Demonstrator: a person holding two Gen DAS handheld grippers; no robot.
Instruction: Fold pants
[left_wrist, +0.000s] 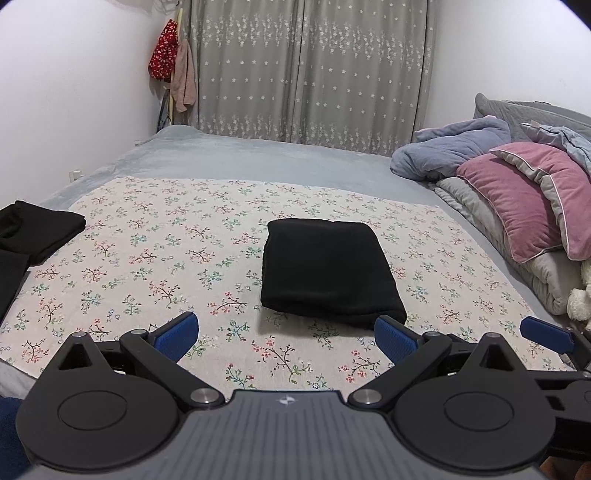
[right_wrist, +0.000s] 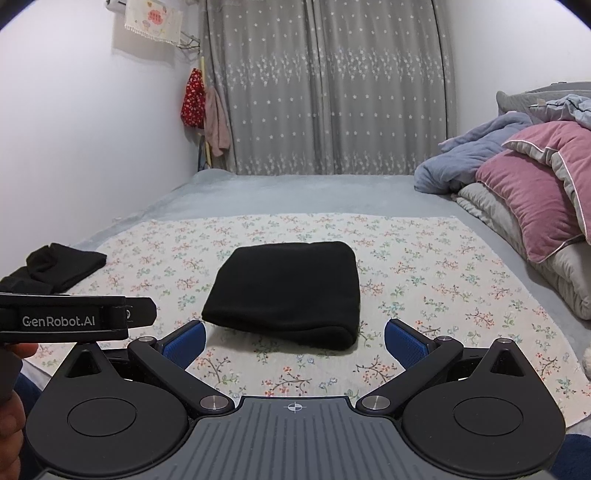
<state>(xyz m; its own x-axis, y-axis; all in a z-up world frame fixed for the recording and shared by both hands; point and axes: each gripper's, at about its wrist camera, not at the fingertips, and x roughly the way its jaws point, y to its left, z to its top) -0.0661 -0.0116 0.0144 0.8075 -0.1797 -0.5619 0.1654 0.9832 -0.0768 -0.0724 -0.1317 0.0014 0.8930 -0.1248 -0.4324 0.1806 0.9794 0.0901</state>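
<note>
The black pants (left_wrist: 327, 271) lie folded into a thick rectangle at the middle of the frame, on the flowered sheet (left_wrist: 147, 258) spread over the bed. Both the left gripper (left_wrist: 286, 338) and the right gripper (right_wrist: 295, 341) hang just short of the pants' near edge, jaws spread wide and holding nothing. More dark clothes (right_wrist: 62, 266) lie at the left edge, well apart from the pants.

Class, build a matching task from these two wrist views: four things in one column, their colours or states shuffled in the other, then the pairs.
Things:
1. folded pants
2. pillow
3. curtain
4. left gripper

Descriptions:
A. grey with white stars
B. jaws apart, empty
C. black, a neat rectangle
D. pink

Pairs: 1-C, 2-D, 3-A, 4-B
</note>
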